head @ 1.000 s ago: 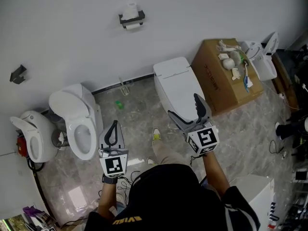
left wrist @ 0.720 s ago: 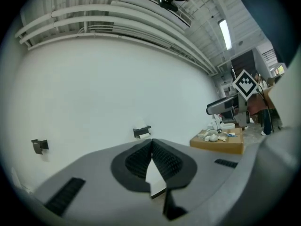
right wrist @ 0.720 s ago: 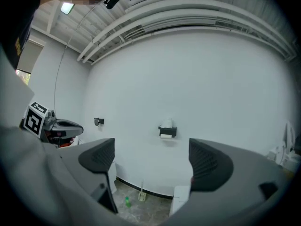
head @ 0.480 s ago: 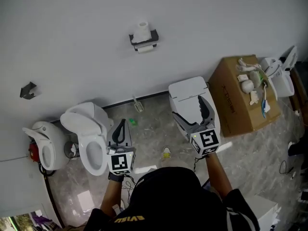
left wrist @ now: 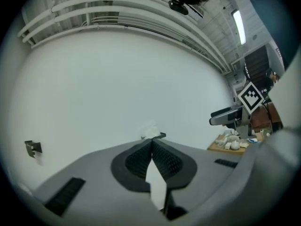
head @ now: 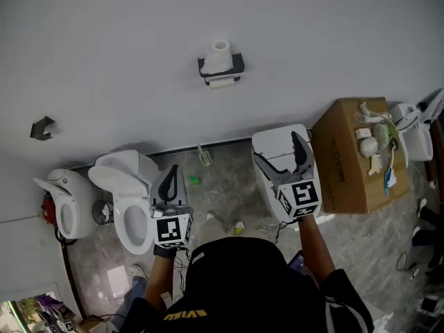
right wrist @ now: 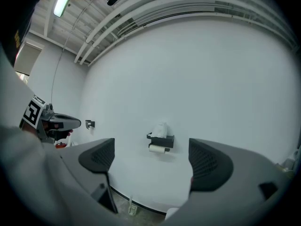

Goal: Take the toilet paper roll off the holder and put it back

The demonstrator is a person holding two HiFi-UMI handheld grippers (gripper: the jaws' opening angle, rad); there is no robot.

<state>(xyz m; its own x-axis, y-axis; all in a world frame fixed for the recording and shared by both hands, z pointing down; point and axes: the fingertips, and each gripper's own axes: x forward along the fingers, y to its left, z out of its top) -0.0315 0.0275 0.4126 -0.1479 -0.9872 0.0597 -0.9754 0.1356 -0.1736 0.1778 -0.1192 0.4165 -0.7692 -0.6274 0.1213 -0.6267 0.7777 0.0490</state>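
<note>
A black holder point(head: 222, 69) is fixed on the white wall. One white toilet paper roll point(head: 220, 57) stands upright on top of it, and a second roll point(head: 222, 82) hangs below. The right gripper view shows the holder point(right wrist: 161, 141) straight ahead, between my jaws but far off. My right gripper point(head: 280, 158) is open and empty, well short of the wall. My left gripper point(head: 168, 184) is shut with nothing in it, lower and to the left. In the left gripper view the holder point(left wrist: 155, 135) peeks just above the closed pads point(left wrist: 165, 160).
Below the holder stand a white toilet point(head: 132, 200), a second toilet point(head: 64, 203) at the far left and a boxy white toilet point(head: 275, 151) under my right gripper. A cardboard box point(head: 343, 158) with small items is at the right. A small black bracket point(head: 43, 126) sits left on the wall.
The view has shifted so the holder sits nearer the middle and looks larger. Both grippers have come closer to the wall; the right stays open, the left shut.
</note>
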